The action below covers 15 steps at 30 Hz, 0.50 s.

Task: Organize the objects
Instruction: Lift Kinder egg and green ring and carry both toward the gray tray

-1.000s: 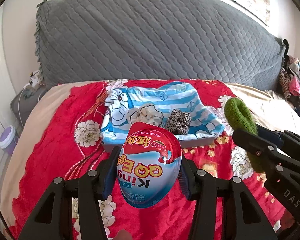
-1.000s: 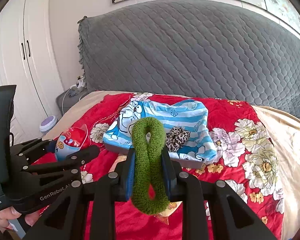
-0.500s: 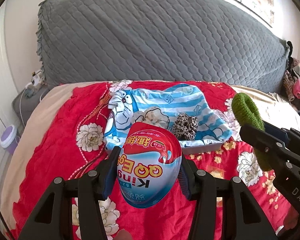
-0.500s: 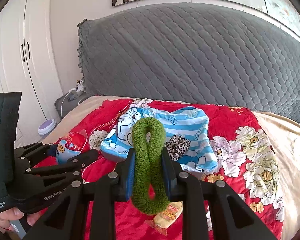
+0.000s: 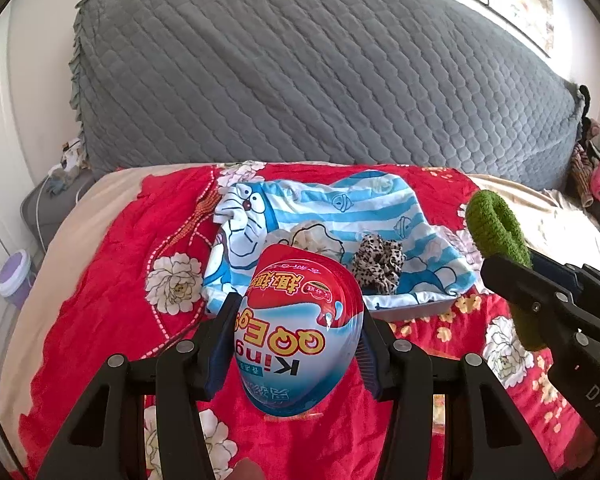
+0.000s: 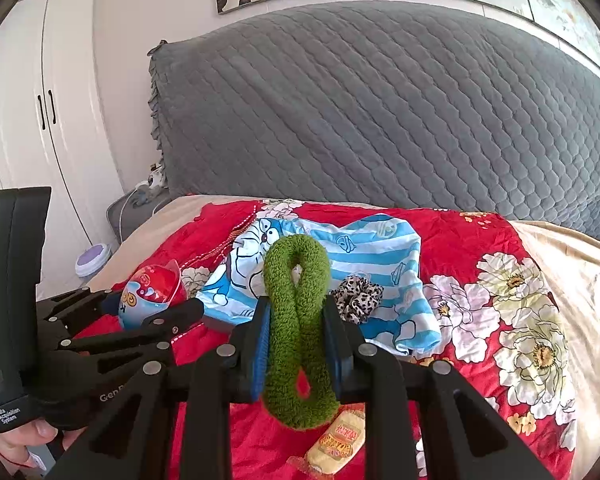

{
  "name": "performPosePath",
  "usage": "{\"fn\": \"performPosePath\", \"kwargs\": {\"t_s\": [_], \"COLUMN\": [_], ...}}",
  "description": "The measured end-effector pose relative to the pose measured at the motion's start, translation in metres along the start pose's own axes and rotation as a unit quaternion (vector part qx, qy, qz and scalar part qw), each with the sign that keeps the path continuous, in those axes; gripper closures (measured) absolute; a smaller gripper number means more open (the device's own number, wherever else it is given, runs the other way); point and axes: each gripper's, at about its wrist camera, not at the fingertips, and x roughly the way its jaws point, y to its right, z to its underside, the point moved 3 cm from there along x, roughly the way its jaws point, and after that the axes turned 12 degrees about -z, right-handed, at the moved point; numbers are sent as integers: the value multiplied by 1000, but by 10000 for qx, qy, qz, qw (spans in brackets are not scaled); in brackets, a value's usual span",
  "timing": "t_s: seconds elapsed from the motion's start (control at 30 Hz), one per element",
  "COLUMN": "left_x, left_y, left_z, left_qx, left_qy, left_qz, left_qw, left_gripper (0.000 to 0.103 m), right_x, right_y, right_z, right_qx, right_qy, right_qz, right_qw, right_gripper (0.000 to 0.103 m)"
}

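Green fleece hair band point(image 6: 298, 328) clamped in right tool point(image 6: 297, 338) — left tool point(image 5: 298, 344) grips egg-shaped snack pack point(image 5: 298, 332); leopard scrunchie point(image 5: 378, 266) lies ahead.

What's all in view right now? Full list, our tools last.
egg pack: 1, red and blue, in left tool
green scrunchie: 1, green, in right tool
leopard scrunchie: 1, black and white, on the striped cloth
striped cloth: 1, blue and white, over a tray mid-bed
snack packet: 1, yellow, on quilt below right tool
quilt: 1, red with flowers, on bed
headboard: 1, grey quilted, behind bed
bin: 1, purple and white, floor left of bed
wardrobe: 1, white, far left
left tool: 1, black
right tool: 1, black
hand: 1, holding left tool
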Motion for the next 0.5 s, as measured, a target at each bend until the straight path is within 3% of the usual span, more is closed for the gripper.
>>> {"fn": "performPosePath", "kwargs": {"t_s": [0.5], "left_x": [34], "left_y": [11], "left_z": [-8], "left_qx": [2], "left_qy": [-104], "left_qz": [53], "left_qw": [9999], "left_gripper": [49], "right_x": [29], "right_y": [24], "right_z": [7], "right_qx": [117], "right_qy": [-182], "right_qz": [190], "right_qw": [9996], "right_gripper": [78]}}
